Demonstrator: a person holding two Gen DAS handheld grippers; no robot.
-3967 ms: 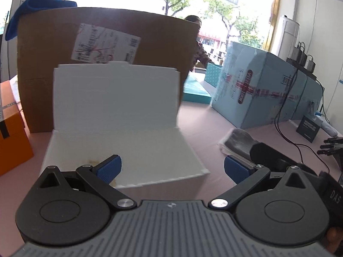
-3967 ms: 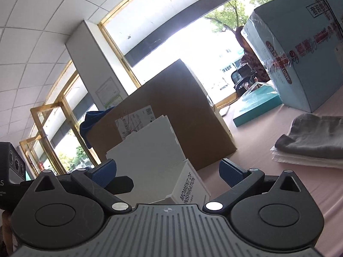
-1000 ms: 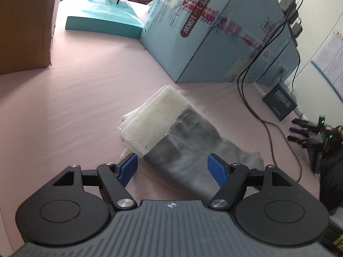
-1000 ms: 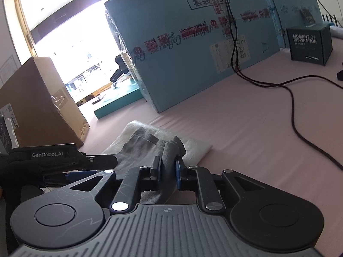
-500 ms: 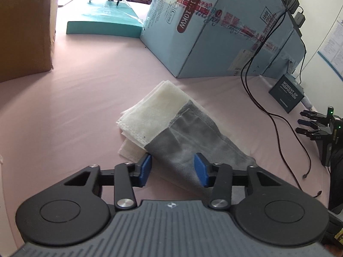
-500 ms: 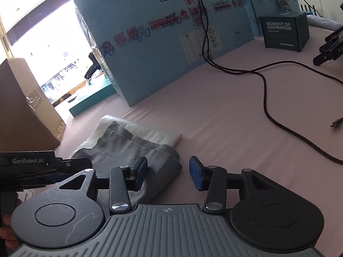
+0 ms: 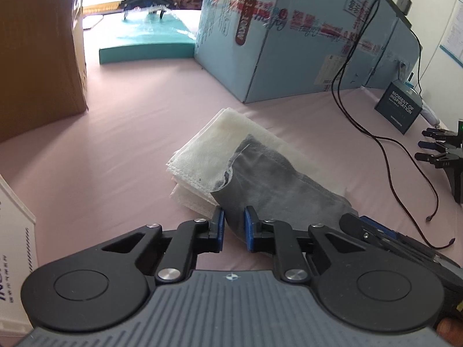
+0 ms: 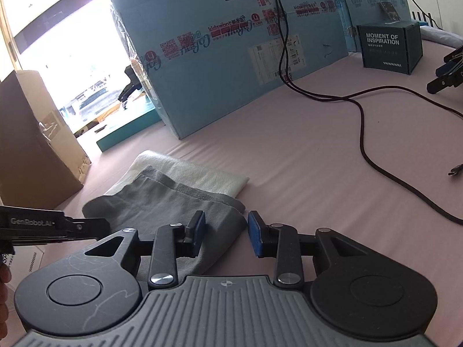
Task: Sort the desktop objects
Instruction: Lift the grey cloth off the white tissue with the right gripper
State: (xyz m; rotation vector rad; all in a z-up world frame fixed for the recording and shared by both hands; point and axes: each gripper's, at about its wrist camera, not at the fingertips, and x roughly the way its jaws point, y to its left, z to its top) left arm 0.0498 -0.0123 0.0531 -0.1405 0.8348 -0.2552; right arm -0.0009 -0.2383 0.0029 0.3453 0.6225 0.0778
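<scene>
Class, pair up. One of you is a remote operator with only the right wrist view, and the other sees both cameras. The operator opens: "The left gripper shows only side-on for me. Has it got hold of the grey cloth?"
Observer: Yes. In the left wrist view the left gripper has its blue pads closed on the near edge of the grey cloth.
Operator: Is the white cloth caught in there too?
Observer: Not that I can see. The white cloth lies under the grey one. Its stacked layers show just to the left of the pads, outside them.
</scene>
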